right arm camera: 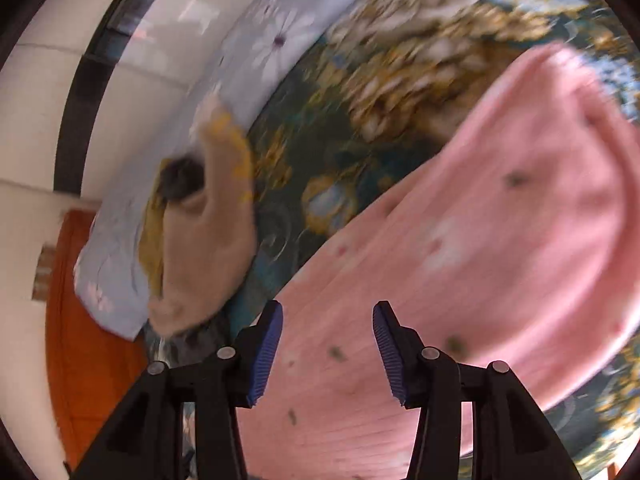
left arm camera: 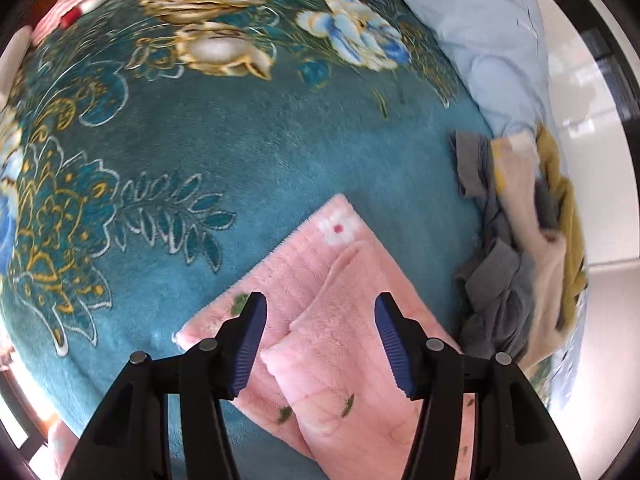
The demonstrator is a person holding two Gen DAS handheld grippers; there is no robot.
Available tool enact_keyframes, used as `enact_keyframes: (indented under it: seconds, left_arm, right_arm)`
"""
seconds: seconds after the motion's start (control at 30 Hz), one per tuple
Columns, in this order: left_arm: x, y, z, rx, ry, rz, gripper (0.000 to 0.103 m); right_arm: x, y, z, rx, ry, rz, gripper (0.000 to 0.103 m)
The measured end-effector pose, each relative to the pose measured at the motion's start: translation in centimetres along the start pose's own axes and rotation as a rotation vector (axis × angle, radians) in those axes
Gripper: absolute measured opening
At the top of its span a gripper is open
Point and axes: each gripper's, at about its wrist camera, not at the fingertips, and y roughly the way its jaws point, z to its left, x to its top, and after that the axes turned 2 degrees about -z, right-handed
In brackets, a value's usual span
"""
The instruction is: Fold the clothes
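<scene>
Pink fleece garment, folded into a rough rectangle with small flower prints, is lying on the teal floral plush blanket. Left gripper and right gripper are hovering above its ribbed nap, jaws spread, pinching nothing. Crumpled grey, cream and mustard clothes are lying beside the garment.

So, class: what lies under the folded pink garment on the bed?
The pink garment rests on the teal floral blanket, which shows around its edges. Whatever sits beneath its folded layers, and beneath the blanket itself, is covered and cannot be seen.
</scene>
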Motion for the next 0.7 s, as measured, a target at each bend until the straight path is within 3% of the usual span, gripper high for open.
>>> enact_keyframes:
  seconds: [0.13, 0.23, 0.37, 0.4, 0.5, 0.53, 0.57, 0.6, 0.63, 0.7]
  left_arm:
    - [0.9, 0.7, -0.5, 0.037, 0.067, 0.000, 0.060]
    - [1.7, 1.1, -0.5, 0.025, 0.082, 0.003, 0.060]
    - [2.7, 2.1, -0.8, -0.026, 0.103, 0.033, 0.060]
    - [2.9, 2.3, -0.9, -0.029, 0.109, 0.041, 0.060]
    - [3.2, 2.9, -1.0, -0.035, 0.106, 0.053, 0.058]
    - [3.2, 2.9, -1.2, -0.052, 0.115, 0.049, 0.057]
    - [3.2, 2.9, -1.4, -0.073, 0.126, 0.044, 0.039]
    - [3.0, 3.0, -1.7, -0.068, 0.142, 0.047, 0.010]
    - [2.8, 3.1, -1.9, -0.057, 0.160, 0.050, 0.001]
    - [2.5, 2.7, -1.8, -0.069, 0.169, 0.030, 0.002]
  right_arm:
    - [-0.4, 6.9, 2.9, -0.132, 0.023, 0.067, 0.051]
    - [0.3, 8.8, 2.0, -0.267, 0.122, 0.043, 0.051]
    - [0.8, 9.7, 0.6, -0.317, 0.211, 0.022, 0.051]
    - [0.8, 9.7, 0.8, -0.333, 0.195, 0.021, 0.048]
    - [0.7, 9.5, 0.6, -0.402, 0.162, 0.027, 0.013]
    - [0.7, 9.2, 0.0, -0.387, 0.179, 0.026, 0.007]
    - [0.7, 8.9, -0.7, -0.357, 0.203, 0.028, 0.006]
    - [0.6, 8.4, -1.3, -0.330, 0.218, 0.030, 0.004]
    - [0.5, 7.9, -1.7, -0.307, 0.222, 0.028, 0.004]
    - [0.4, 6.7, -2.4, -0.260, 0.230, 0.025, 0.003]
